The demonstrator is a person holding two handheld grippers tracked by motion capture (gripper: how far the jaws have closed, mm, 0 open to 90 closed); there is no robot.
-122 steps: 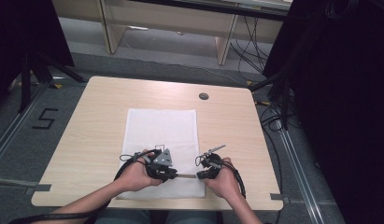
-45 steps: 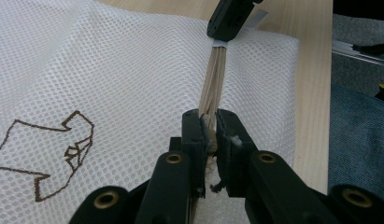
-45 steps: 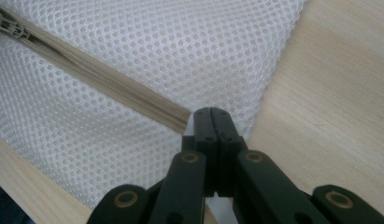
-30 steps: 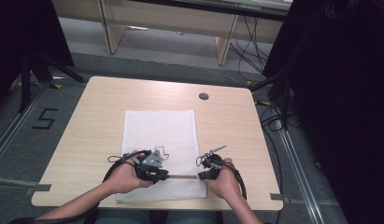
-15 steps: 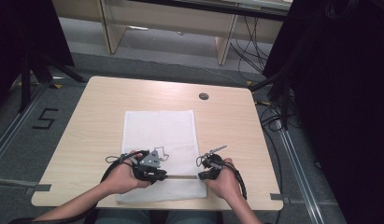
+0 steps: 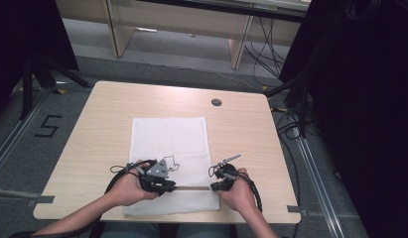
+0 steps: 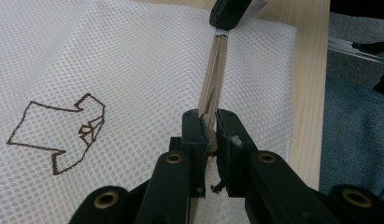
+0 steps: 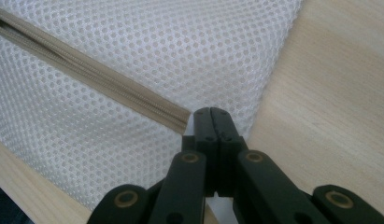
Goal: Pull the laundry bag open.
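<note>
On the pale wooden table (image 6: 102,124), near my edge, lies the white mesh laundry bag (image 6: 169,139), flat, with a small brown outline drawing (image 7: 59,133) printed on it and a beige zipper (image 6: 191,188) running across its near end between my two hands. I judge the step in hand to be working that zipper — one end held steady, the slider gripped for travel.

The left gripper (image 6: 164,187) sits at the left part of the zipper line; in the left gripper view its jaws are all but closed, pinching something small and beige that I take for the zipper pull (image 7: 209,135), with the tape running straight ahead to the other gripper. The right gripper (image 6: 217,187) sits at the bag's right edge; its jaws are pressed fully together, just past the zipper's end (image 8: 182,119), and they seem to nip the white bag edge there, though I cannot be sure.

Next move, as I read it — keep the right end anchored and taut, then draw the pull steadily along the tape, level with the table, without lifting the mesh
</note>
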